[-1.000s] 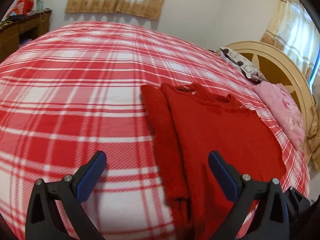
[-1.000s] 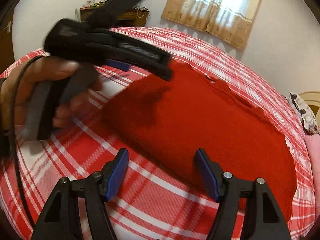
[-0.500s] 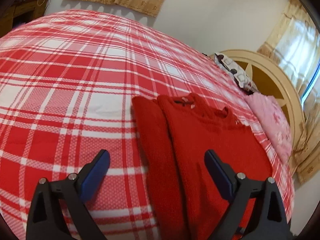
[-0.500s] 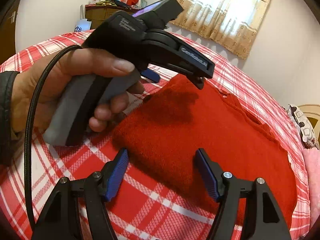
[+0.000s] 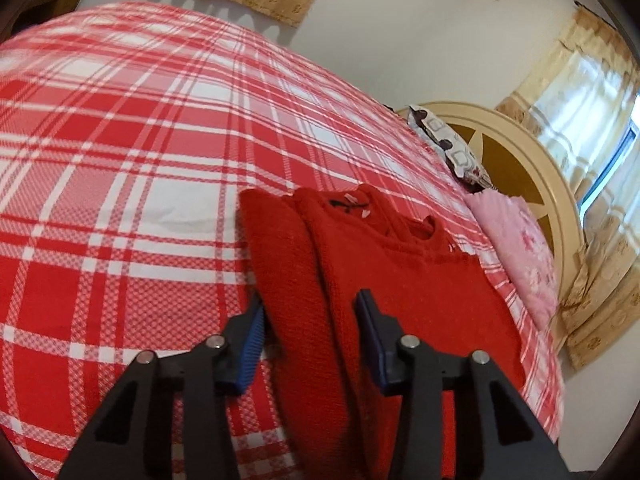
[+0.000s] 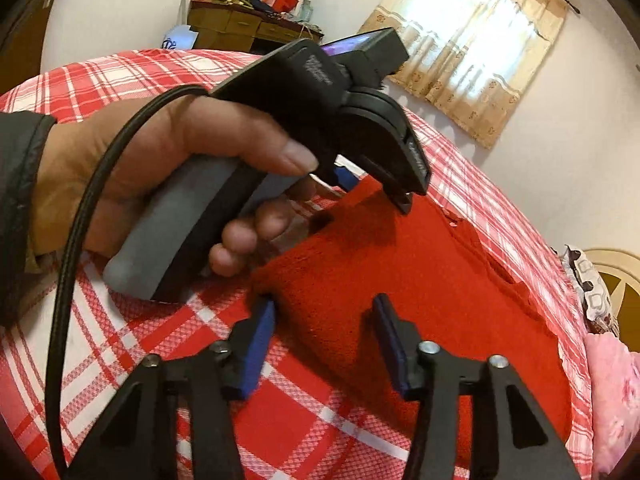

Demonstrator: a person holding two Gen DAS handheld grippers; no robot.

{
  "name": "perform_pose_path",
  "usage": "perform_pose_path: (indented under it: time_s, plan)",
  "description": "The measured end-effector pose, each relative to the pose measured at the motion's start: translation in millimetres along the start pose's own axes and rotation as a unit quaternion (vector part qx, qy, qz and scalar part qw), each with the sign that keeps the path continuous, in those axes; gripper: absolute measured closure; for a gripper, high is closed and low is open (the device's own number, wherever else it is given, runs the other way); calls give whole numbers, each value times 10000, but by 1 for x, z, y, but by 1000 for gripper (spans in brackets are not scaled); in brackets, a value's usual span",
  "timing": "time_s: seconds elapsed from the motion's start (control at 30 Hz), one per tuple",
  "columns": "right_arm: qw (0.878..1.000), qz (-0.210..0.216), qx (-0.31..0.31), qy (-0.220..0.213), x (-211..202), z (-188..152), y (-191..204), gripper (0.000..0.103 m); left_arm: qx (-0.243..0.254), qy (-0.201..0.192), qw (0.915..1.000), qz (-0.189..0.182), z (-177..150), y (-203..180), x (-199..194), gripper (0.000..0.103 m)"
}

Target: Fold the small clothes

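Note:
A red knit sweater (image 5: 416, 304) lies flat on the red-and-white plaid bed (image 5: 120, 200), a sleeve folded over its left side. It also shows in the right wrist view (image 6: 420, 276). My left gripper (image 5: 308, 332) is open, its blue pads straddling the folded sleeve edge, low over the cloth. My right gripper (image 6: 324, 340) is open, its pads astride the sweater's near hem corner. The left gripper, in a hand, shows in the right wrist view (image 6: 344, 176) over the sweater's far left edge.
A cream wooden headboard (image 5: 532, 168) stands at the right with a patterned pillow (image 5: 448, 144) and a pink pillow (image 5: 520, 248). A wooden dresser (image 6: 248, 28) with clutter stands beyond the bed. Curtained windows are on the walls.
Both grippers have narrowed from wide open and moved down onto the sweater's edges. The left gripper moved right, over the folded sleeve; the right gripper moved onto the hem corner.

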State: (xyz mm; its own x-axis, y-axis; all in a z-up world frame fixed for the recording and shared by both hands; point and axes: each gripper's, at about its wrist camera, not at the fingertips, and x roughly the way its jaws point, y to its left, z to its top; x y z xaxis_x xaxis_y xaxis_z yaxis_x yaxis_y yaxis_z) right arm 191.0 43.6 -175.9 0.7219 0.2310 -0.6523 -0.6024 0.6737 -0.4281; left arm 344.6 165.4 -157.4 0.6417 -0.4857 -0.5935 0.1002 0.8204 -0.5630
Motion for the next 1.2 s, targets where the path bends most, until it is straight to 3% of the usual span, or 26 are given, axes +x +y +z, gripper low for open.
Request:
perform_pose_path:
  time_s: [0.07, 0.2, 0.27, 0.63, 1.2]
  plan:
    - [9999, 39, 78, 57, -1, -2, -2, 88, -3, 11, 10000, -9, 0, 0, 1, 60]
    - [9993, 154, 329, -32, -10, -3, -12, 95, -107, 148, 9997, -170, 1, 2, 4, 84]
    - [9990, 188, 385, -97, -18, -5, -18, 95, -155, 216, 9993, -260, 1, 3, 5, 88]
    - [9920, 340, 1143, -418, -49, -20, -65, 96, -513, 232, 9971, -507, 7, -5, -6, 89]
    - [9727, 506, 2128, -770, -88, -54, -129, 97, -406, -27, 9949, -924, 27, -82, -2, 90]
